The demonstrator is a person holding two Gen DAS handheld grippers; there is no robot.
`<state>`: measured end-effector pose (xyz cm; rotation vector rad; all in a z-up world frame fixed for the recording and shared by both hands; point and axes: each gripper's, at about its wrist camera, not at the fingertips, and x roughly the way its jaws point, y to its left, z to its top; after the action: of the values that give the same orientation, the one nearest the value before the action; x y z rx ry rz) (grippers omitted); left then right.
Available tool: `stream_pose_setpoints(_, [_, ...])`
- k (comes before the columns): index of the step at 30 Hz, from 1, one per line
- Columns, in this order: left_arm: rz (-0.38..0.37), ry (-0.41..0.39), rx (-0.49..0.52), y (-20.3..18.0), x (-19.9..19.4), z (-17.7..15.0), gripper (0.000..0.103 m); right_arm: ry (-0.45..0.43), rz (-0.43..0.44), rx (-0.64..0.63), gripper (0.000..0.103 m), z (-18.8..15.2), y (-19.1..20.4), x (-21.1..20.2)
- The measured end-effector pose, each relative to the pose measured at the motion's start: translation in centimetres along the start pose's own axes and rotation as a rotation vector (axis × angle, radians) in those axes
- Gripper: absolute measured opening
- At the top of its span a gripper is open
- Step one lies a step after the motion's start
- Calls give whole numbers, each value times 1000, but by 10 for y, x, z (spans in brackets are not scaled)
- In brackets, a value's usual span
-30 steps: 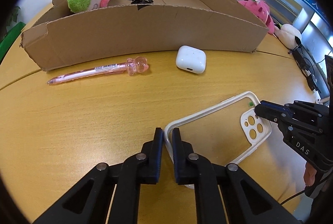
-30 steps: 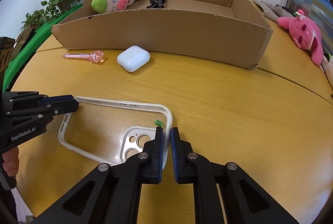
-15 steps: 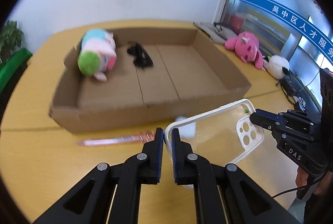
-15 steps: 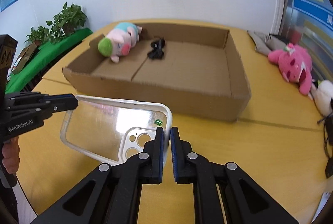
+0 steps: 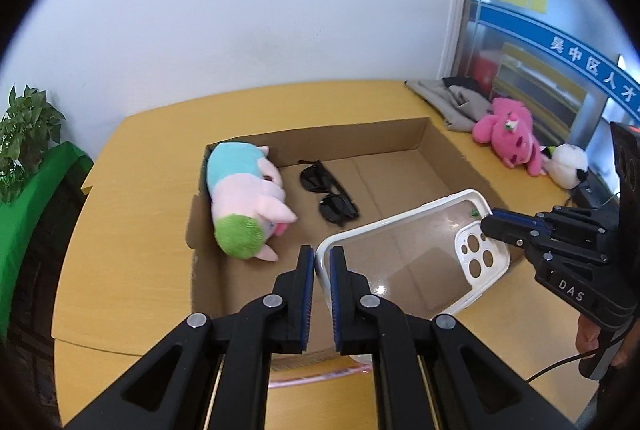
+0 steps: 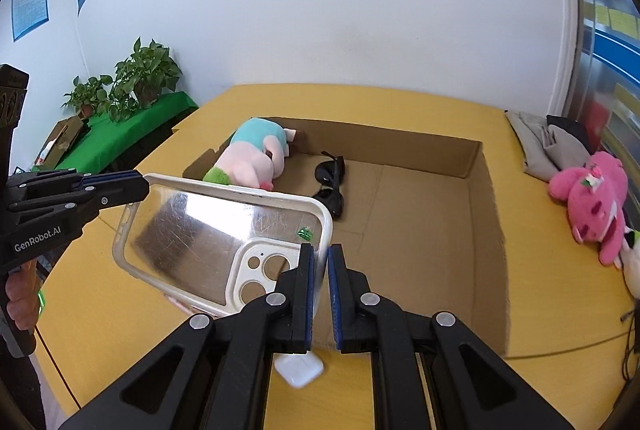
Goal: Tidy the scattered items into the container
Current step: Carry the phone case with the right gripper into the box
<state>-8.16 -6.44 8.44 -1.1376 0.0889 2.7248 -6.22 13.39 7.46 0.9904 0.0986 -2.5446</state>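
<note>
Phone case (image 5: 404, 262), clear with a white rim and a white camera part with round holes, is held up in the air over the near part of the cardboard box (image 5: 448, 166). It is pinched at both ends. The left gripper (image 5: 319, 266) is closed on the rim at one end, and the right gripper (image 6: 319, 266) is closed on the rim at the end with the camera holes. In the left view, the right gripper is seen at the far end of the case, and in the right view the left gripper is seen the same way. A small green sticker (image 6: 305, 232) is seen on the clear back of the case. Inside the box, a plush toy (image 5: 244, 198) in blue, pink and green is lying on its side, and black sunglasses (image 5: 328, 198) are lying just beside it. A white earbud case (image 6: 298, 370) is seen on the yellow table (image 6: 560, 310) in front of the box, partly hidden by the right gripper. A pink pen (image 5: 316, 376) is seen on the table under the left gripper, mostly hidden. A pink plush bear (image 6: 592, 202) is lying on the table to the right of the box, well apart from it. Part of a hand (image 6: 18, 298) is seen on the left gripper's handle.
</note>
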Motion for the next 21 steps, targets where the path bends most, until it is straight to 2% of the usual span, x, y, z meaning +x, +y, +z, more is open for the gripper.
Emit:
stream_pose_setpoints(6, [41, 100, 13, 28, 52, 3, 7, 84, 22, 26, 8, 12, 6, 61])
stream_pose_setpoints(12, [24, 178, 6, 43, 92, -10, 7, 183, 27, 55, 8, -3, 2, 111])
stream_pose_setpoints(21, [28, 298, 59, 47, 138, -29, 7, 313, -13, 33, 8, -20, 4, 153])
